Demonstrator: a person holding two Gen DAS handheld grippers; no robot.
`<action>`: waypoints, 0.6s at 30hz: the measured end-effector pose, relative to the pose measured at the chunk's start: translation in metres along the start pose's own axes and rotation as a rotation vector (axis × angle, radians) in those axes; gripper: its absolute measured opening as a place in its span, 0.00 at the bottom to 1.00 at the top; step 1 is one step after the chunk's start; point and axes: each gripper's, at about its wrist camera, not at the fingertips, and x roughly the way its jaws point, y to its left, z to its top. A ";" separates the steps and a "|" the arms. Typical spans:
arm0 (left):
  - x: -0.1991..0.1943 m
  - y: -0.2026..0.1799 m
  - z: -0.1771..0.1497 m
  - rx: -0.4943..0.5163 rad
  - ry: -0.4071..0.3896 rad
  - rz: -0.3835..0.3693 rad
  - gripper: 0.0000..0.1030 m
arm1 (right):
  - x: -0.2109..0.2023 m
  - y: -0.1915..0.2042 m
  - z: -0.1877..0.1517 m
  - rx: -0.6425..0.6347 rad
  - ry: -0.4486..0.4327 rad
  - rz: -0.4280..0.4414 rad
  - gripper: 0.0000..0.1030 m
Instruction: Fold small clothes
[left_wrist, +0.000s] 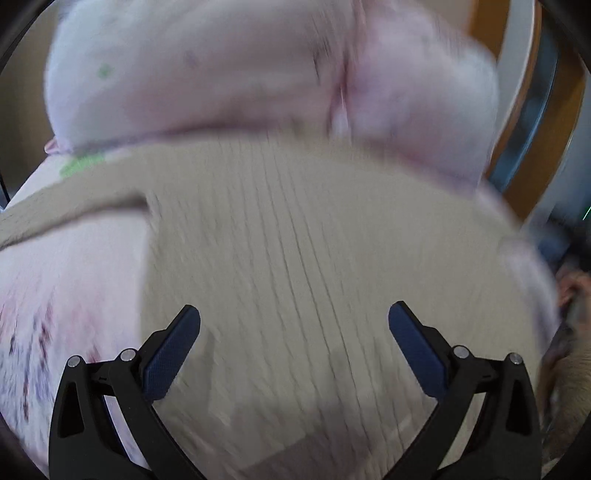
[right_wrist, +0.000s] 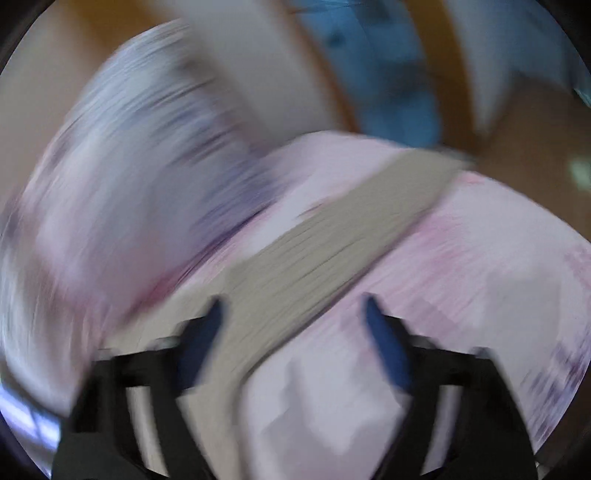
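Note:
A beige ribbed garment (left_wrist: 295, 240) fills the middle of the left wrist view, lying over pale pink printed cloth (left_wrist: 66, 280). A bunched pale pink garment (left_wrist: 221, 74) lies beyond it. My left gripper (left_wrist: 294, 317) is open and empty, just above the beige garment. In the blurred right wrist view the beige garment (right_wrist: 332, 236) runs diagonally across pink cloth (right_wrist: 480, 258). My right gripper (right_wrist: 291, 310) is open and empty, with its fingers astride the beige strip's near end.
A white and wooden piece of furniture (left_wrist: 532, 92) stands at the right behind the clothes. A blue patterned surface (right_wrist: 388, 74) and wood-coloured surface (right_wrist: 55, 92) show beyond the pile. A hand (left_wrist: 569, 295) shows at the right edge.

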 end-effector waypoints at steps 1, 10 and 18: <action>-0.005 0.009 0.005 -0.014 -0.039 0.007 0.99 | 0.015 -0.028 0.025 0.104 0.008 -0.022 0.49; -0.026 0.115 0.040 -0.238 -0.146 0.218 0.99 | 0.079 -0.104 0.097 0.403 -0.009 -0.127 0.29; -0.049 0.183 0.027 -0.437 -0.237 0.251 0.99 | 0.030 0.012 0.090 0.056 -0.178 0.025 0.06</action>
